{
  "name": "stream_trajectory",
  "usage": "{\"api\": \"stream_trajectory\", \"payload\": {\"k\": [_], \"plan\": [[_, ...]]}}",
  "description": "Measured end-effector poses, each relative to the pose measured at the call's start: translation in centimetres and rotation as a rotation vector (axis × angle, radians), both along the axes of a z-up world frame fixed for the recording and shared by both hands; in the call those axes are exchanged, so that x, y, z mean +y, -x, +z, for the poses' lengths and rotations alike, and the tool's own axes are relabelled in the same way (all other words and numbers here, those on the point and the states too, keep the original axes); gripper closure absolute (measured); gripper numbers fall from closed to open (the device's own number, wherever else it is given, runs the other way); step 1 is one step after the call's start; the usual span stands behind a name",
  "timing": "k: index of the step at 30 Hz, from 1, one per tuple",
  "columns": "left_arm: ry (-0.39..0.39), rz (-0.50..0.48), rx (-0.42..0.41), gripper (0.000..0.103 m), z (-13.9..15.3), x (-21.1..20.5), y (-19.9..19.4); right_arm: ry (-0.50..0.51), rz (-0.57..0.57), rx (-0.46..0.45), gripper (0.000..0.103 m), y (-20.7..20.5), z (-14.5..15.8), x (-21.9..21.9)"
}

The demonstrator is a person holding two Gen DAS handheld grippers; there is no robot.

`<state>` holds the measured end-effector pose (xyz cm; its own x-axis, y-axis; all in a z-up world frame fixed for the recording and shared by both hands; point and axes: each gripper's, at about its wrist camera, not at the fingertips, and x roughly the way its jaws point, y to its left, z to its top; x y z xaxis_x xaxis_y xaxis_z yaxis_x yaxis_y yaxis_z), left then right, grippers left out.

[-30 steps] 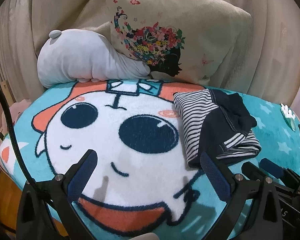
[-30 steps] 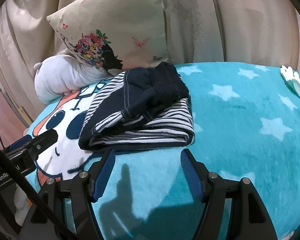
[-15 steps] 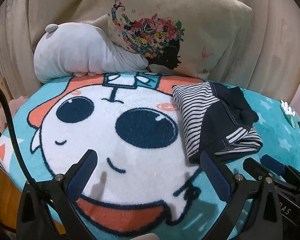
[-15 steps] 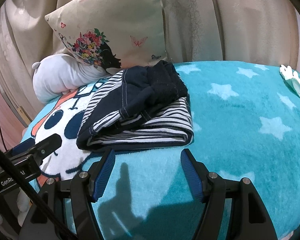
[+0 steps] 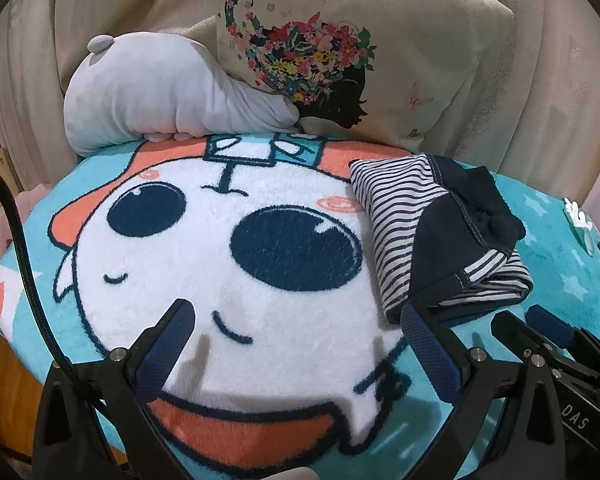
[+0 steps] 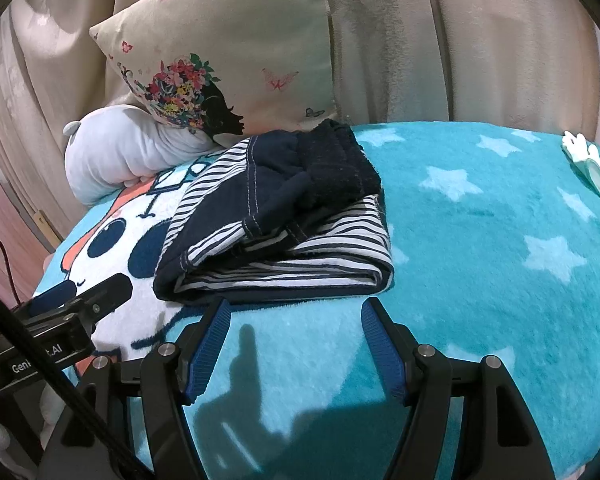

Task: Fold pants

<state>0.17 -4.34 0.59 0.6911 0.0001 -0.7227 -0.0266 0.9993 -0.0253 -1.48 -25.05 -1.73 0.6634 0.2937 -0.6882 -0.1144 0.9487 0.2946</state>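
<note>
The pants (image 5: 432,236), navy with a navy-and-white striped lining, lie folded in a compact bundle on the cartoon blanket (image 5: 220,272). In the right wrist view the pants (image 6: 284,216) lie just beyond my right gripper (image 6: 296,316), which is open and empty, its fingertips close to the bundle's near edge. My left gripper (image 5: 296,320) is open and empty over the white cartoon face, left of the bundle. Its right fingertip is near the bundle's front corner. The left gripper's body also shows at the left of the right wrist view (image 6: 60,320).
A cream cushion with a flower print (image 5: 340,48) and a grey plush pillow (image 5: 160,96) lean against beige curtains at the back. A small teal and white toy (image 6: 588,164) lies at the blanket's far right. The blanket's turquoise star part (image 6: 500,220) stretches right of the pants.
Both grippers stay open and empty. The left wrist view has shifted a little, so the pants, pillows and blanket sit lower in view. The pants have not moved.
</note>
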Motion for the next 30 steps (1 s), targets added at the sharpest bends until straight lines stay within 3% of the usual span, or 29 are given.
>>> {"api": "stream_trajectory", "payload": {"k": [22, 30], "plan": [[0.012, 0.010, 0.038, 0.001, -1.3, 0.5, -0.9, 0.001, 0.002, 0.001, 0.030, -0.3, -0.1, 0.2], [0.014, 0.003, 0.098, 0.001, -3.5, 0.4, -1.4, -0.021, -0.047, -0.020, 0.030, -0.7, 0.5, -0.8]]}}
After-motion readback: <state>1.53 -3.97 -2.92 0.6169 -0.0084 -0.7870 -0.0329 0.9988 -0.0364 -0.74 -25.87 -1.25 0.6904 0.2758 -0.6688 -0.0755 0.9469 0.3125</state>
